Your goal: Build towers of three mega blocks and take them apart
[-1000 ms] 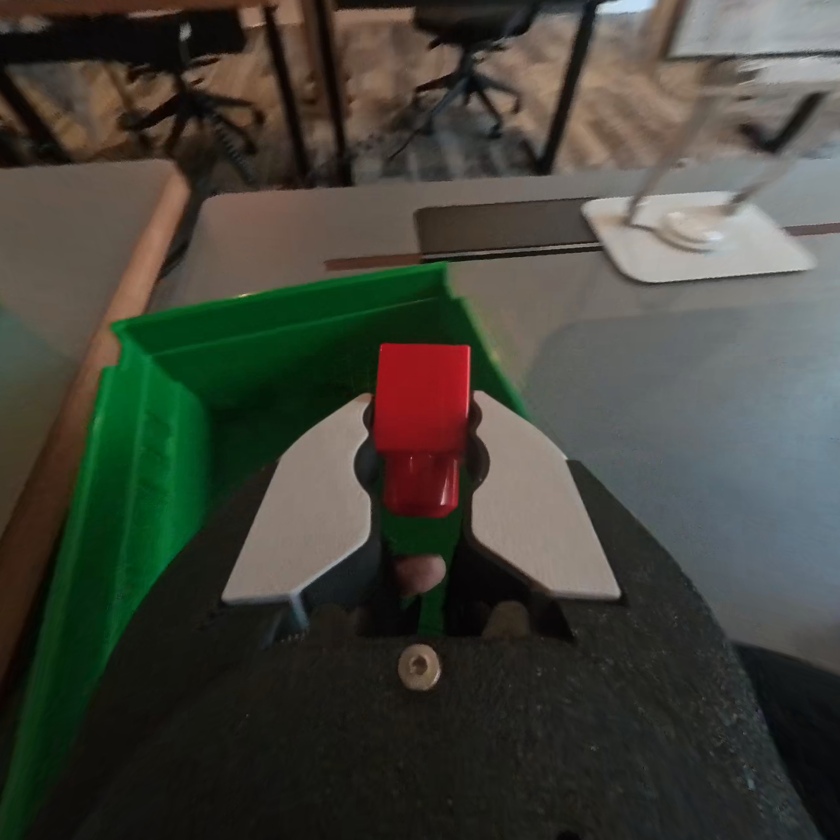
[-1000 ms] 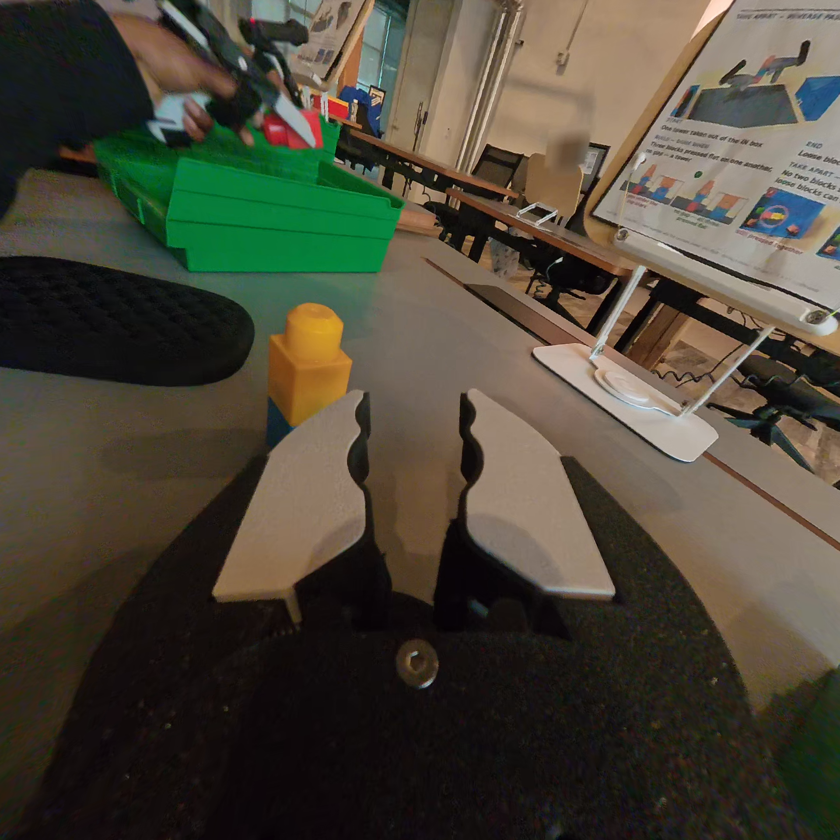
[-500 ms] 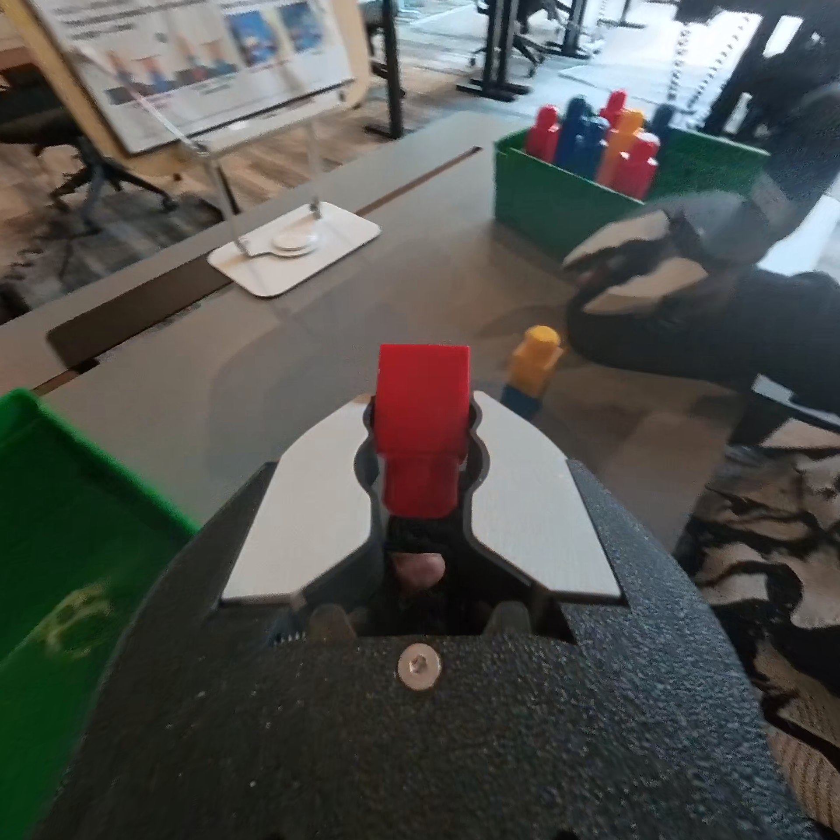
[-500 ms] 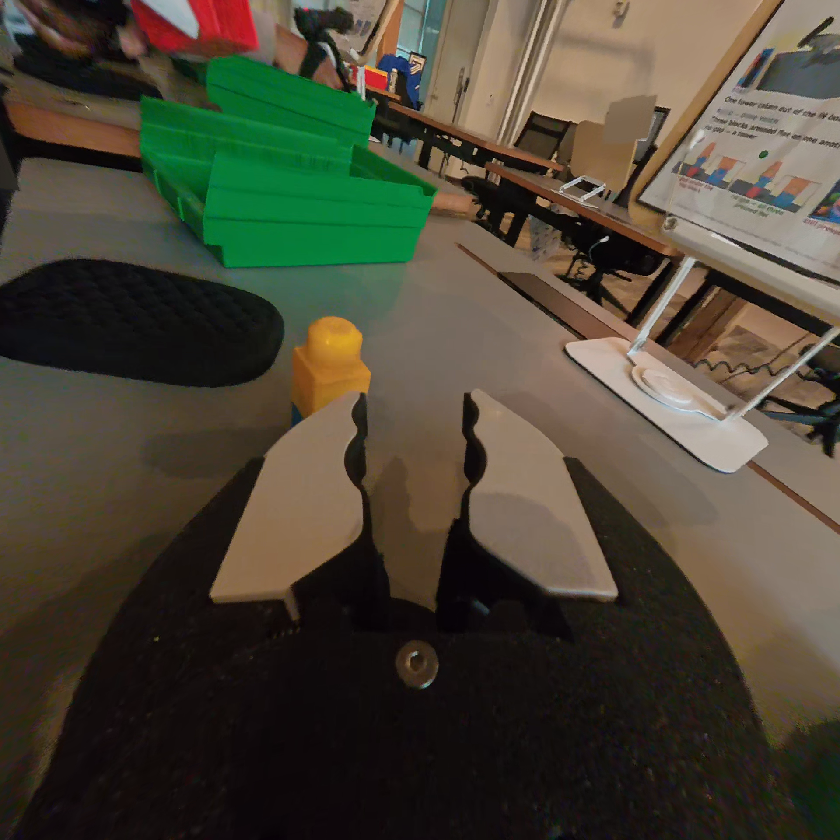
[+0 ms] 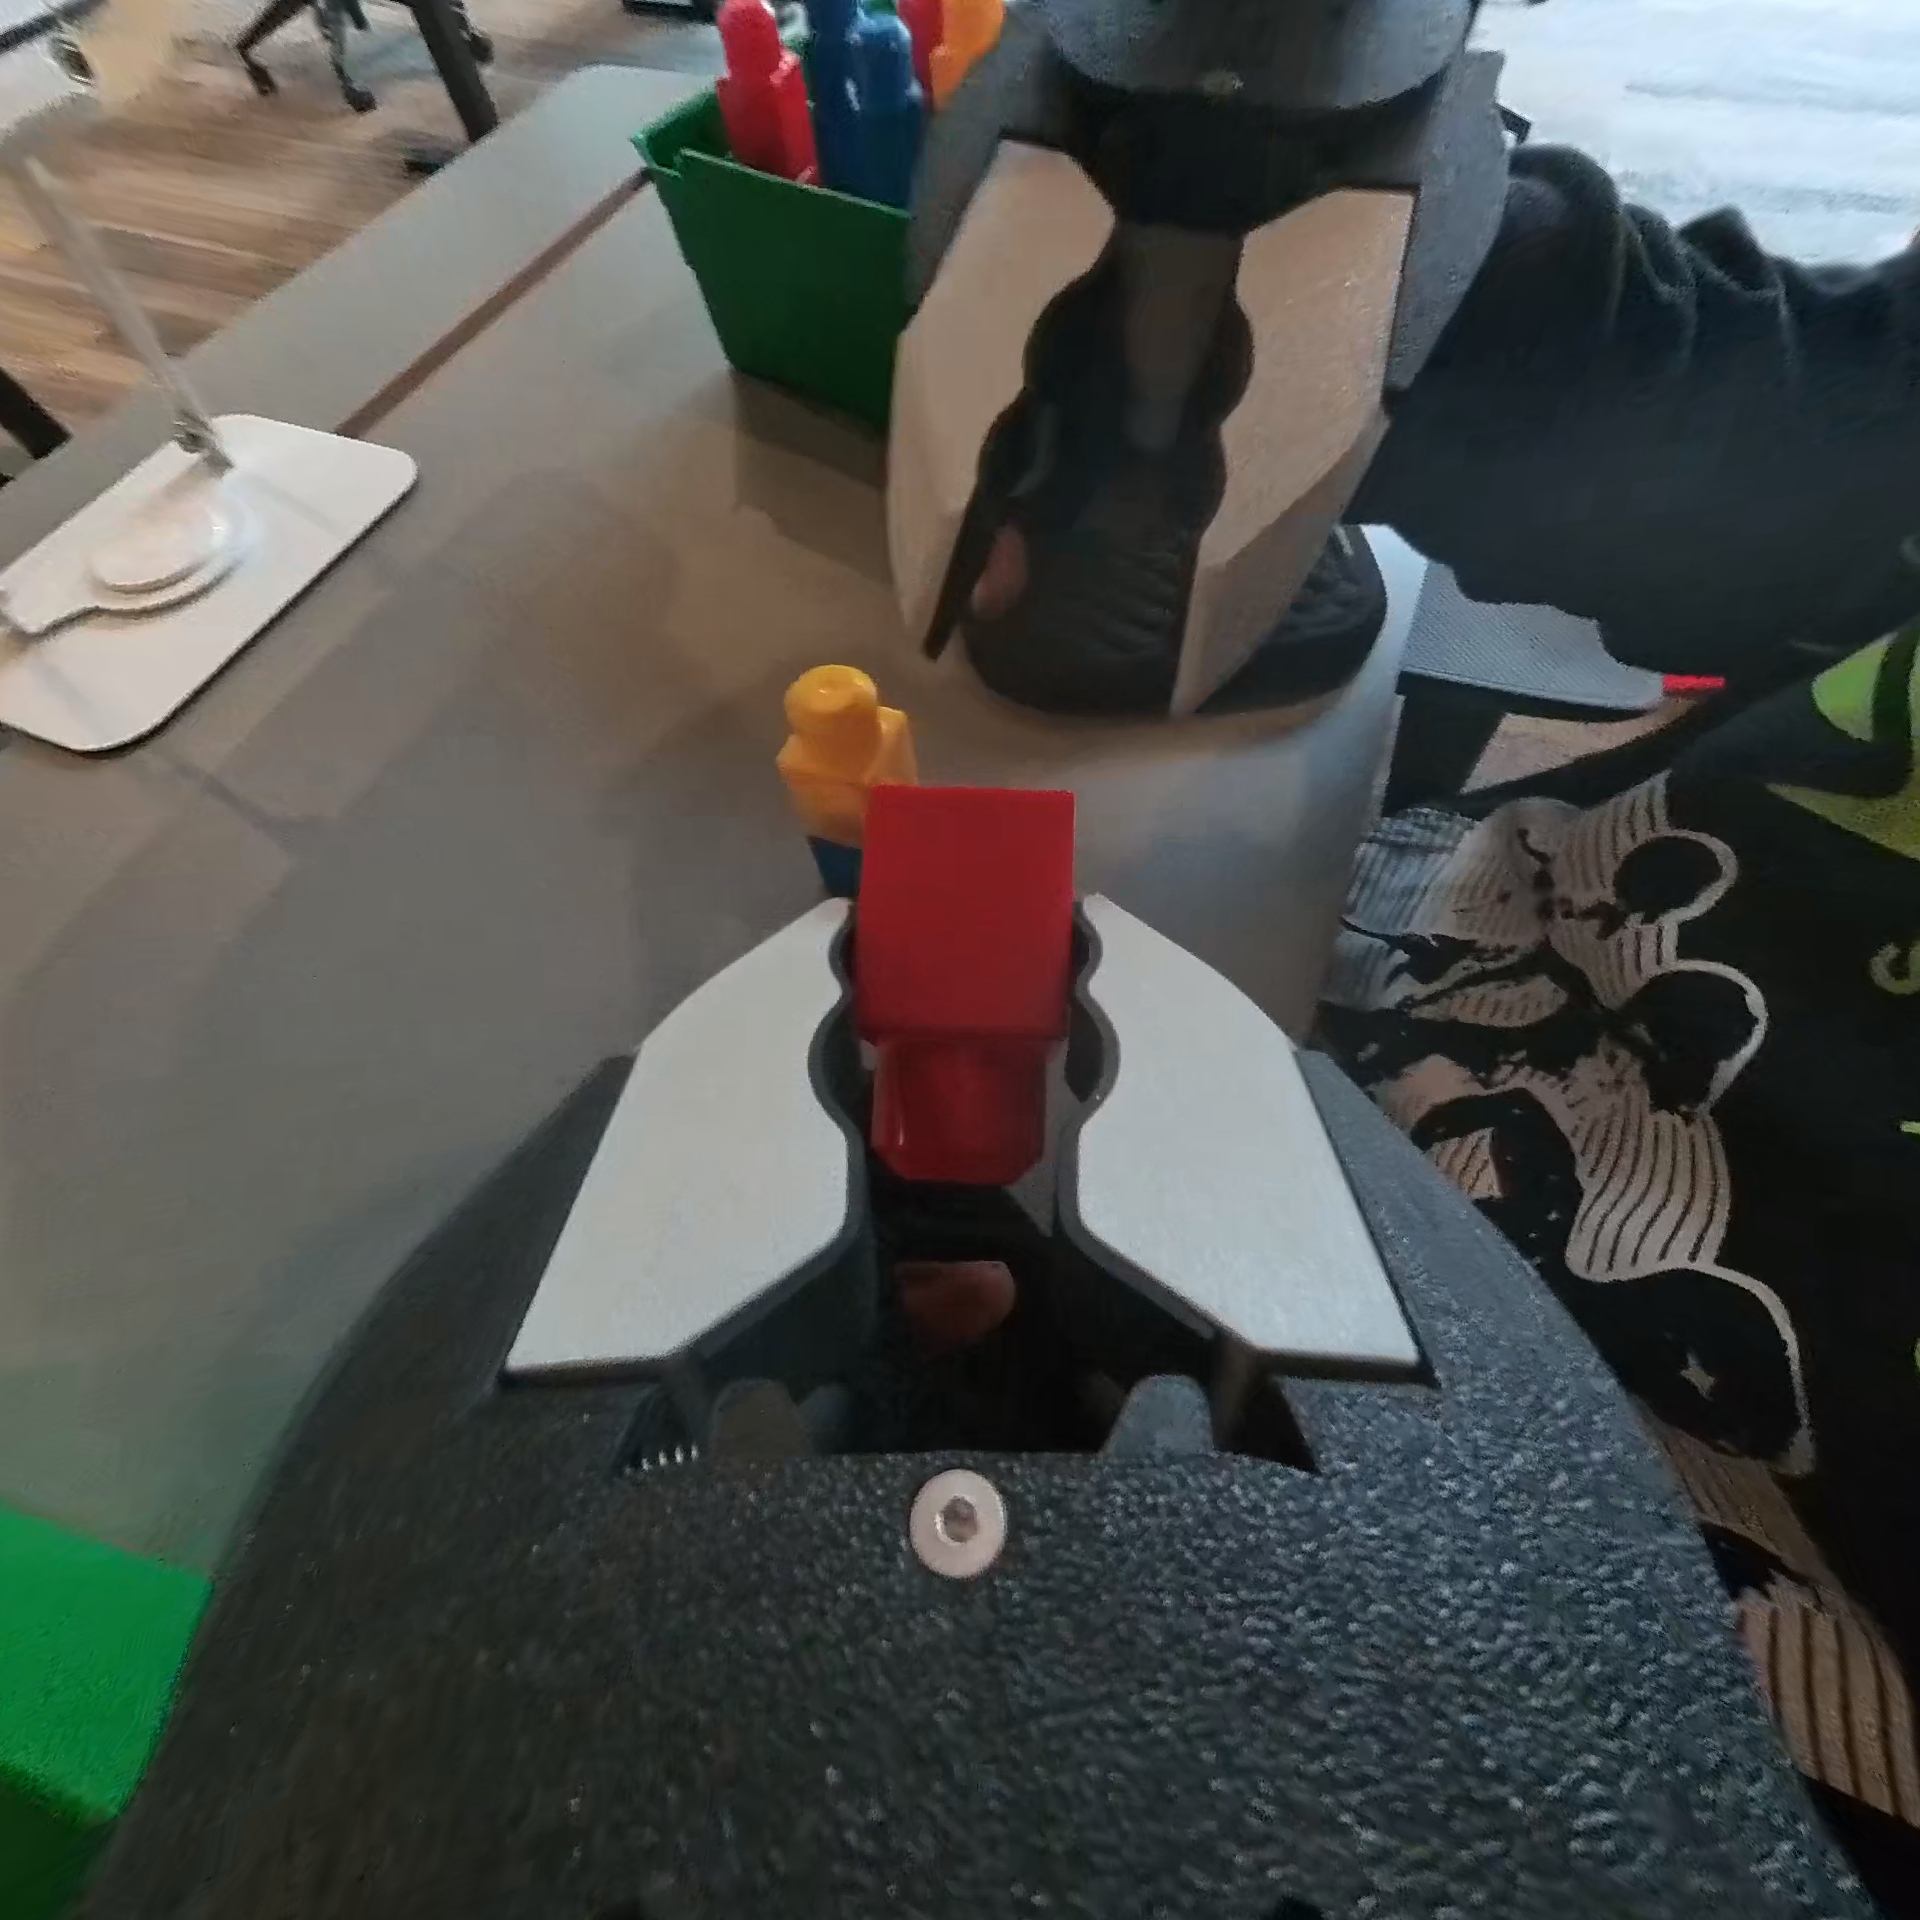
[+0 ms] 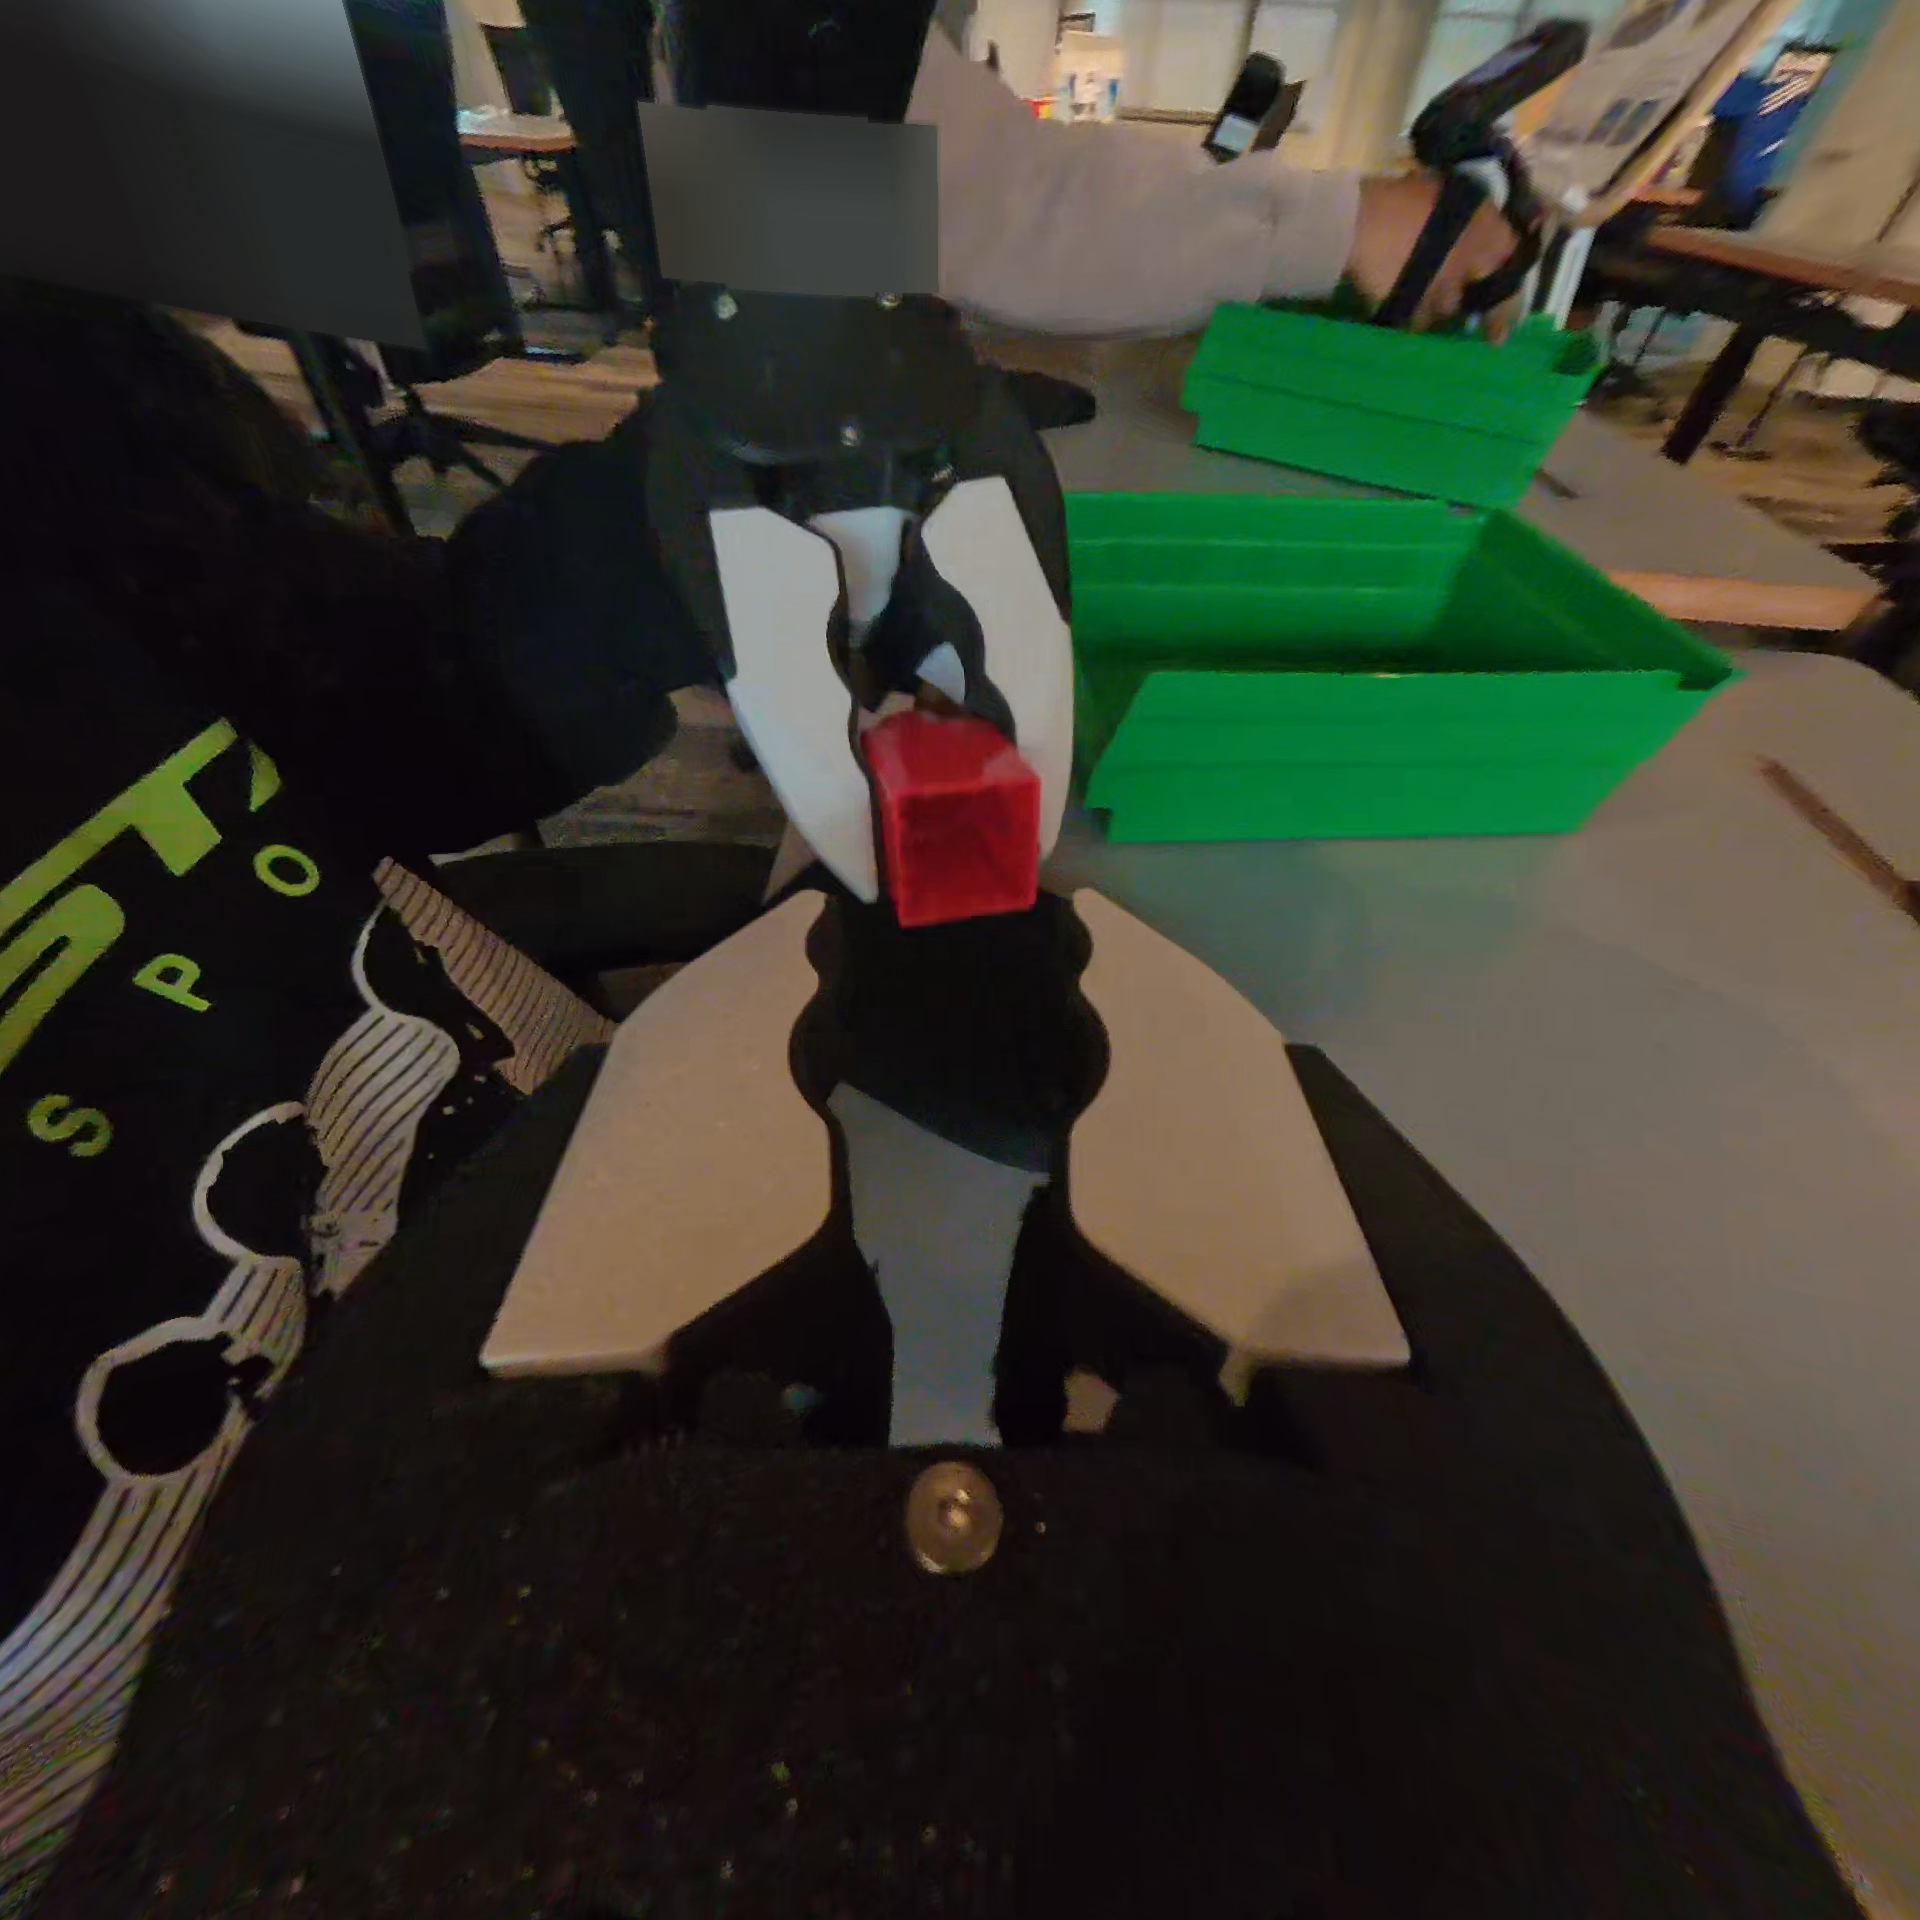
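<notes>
My left gripper [image 5: 966, 914] is shut on a red block [image 5: 961, 935], stud end toward the camera. It holds the block above the grey table, just in front of a yellow block [image 5: 842, 748] stacked on a blue block [image 5: 831, 862]. My right gripper [image 5: 1070, 644] is open and empty. It hangs above and behind the stack, fingers pointing down. In the right wrist view, the right gripper [image 6: 940, 935] faces the left gripper [image 6: 956, 852] and its red block [image 6: 956, 821]. The stack is hidden there.
A green bin [image 5: 790, 260] holding several block towers stands at the back of the table. A white stand base [image 5: 177, 561] lies at the left. Two shallow green trays [image 6: 1351, 675] [image 6: 1371, 405] stand on the far side. A person's dark printed shirt [image 6: 156, 935] is close by. One gripper's finger ends stand about 5 centimetres off the other's.
My left gripper carried the red block from the green tray across the table to the yellow-on-blue stack. My right gripper rose from low beside the stack and turned to face the left gripper.
</notes>
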Tool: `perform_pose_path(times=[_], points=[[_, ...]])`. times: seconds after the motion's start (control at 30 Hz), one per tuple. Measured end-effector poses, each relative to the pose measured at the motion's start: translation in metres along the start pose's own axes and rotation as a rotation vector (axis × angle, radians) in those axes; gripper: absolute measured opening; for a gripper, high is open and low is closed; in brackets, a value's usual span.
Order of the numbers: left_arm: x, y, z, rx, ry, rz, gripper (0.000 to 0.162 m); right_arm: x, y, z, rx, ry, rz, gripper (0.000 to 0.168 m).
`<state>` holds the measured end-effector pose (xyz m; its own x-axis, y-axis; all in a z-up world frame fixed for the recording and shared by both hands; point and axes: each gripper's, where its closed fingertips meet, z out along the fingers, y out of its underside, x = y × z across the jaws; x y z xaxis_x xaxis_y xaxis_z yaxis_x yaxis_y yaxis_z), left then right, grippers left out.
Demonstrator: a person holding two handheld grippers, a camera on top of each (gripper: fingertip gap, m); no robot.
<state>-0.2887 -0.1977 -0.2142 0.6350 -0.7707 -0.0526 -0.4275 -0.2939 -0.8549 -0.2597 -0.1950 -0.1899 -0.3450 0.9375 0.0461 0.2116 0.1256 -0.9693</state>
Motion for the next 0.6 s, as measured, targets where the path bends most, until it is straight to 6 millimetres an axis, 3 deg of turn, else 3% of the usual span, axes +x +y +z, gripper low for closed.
perform_pose_path(times=[0.3, 0.5, 0.6], points=[[0.02, 0.006, 0.011, -0.037, 0.068, 0.037, 0.036, -0.013, 0.006, 0.028, -0.072, -0.089, -0.053, 0.033], [0.02, 0.001, 0.011, 0.005, 0.081, 0.031, 0.036, -0.011, 0.002, 0.025, -0.008, -0.092, -0.054, 0.032], [0.015, -0.014, 0.007, 0.132, 0.071, -0.015, 0.054, -0.005, -0.013, 0.015, 0.148, -0.063, -0.022, 0.033]])
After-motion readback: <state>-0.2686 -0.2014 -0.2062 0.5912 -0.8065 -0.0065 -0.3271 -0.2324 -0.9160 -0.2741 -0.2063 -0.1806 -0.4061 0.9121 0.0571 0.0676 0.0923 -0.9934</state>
